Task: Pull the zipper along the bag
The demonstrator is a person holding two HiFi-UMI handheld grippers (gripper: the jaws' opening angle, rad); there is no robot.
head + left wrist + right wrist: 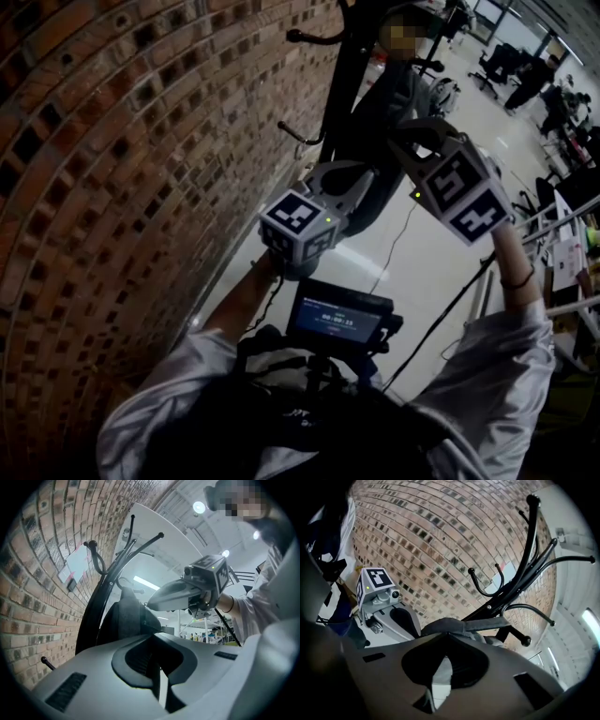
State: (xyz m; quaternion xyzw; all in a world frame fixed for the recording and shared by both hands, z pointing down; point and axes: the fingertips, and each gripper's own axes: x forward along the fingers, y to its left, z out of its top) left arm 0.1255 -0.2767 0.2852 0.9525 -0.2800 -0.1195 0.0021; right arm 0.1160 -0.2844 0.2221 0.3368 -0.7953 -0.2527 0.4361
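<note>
A dark grey bag (394, 94) hangs on a black coat stand (352, 66) beside a brick wall. My left gripper (370, 183) reaches up to the bag's lower side. In the left gripper view its jaws (157, 644) stand nearly together with the bag (124, 618) just past them. My right gripper (405, 141) comes at the bag from the right. In the right gripper view it (450, 641) is shut where a grey fold of the bag (454, 624) lies over its tips. The zipper and its pull are hidden.
The brick wall (141, 187) fills the left. Black hooks of the stand (520, 573) spread above the bag. A cable (398, 244) runs over the pale floor. A small screen (337, 323) sits at the person's chest. Office chairs (520, 75) and a desk stand far right.
</note>
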